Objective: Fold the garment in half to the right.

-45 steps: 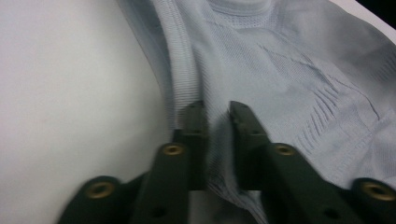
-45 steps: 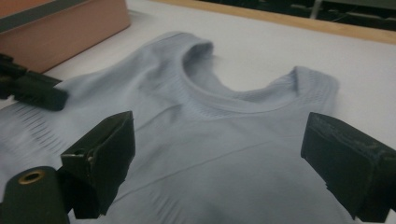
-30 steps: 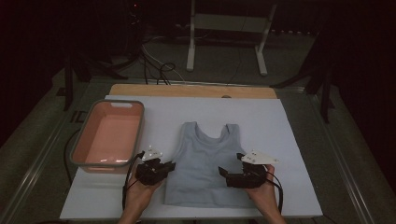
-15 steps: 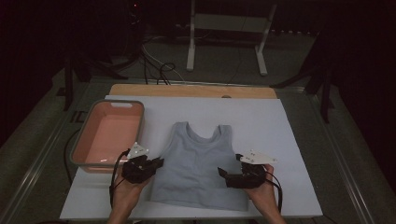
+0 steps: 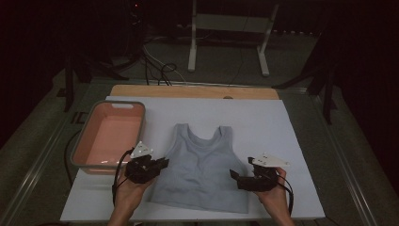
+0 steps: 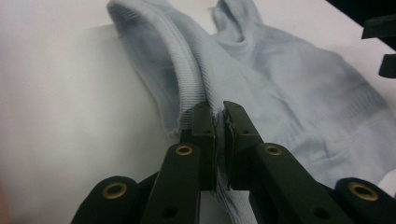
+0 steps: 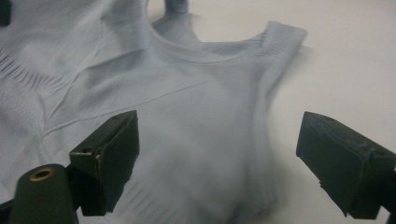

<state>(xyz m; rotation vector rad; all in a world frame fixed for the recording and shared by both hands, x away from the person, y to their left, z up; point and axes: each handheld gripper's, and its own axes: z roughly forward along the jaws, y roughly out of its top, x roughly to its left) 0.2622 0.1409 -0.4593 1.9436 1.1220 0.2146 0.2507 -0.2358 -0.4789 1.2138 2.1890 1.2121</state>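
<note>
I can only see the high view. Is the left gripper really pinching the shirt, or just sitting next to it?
Observer: It is pinching. In the left gripper view the left gripper has its fingers shut on the ribbed side edge of the grey tank top.
Operator: And the other one?
Observer: In the right gripper view the right gripper is wide open, with the top's other side edge lying between its fingers, and they do not press on it.
Operator: Is the shirt flat by the pinch?
Observer: No, the edge is lifted and folded over there, with a shadow under it on the white board.
</note>
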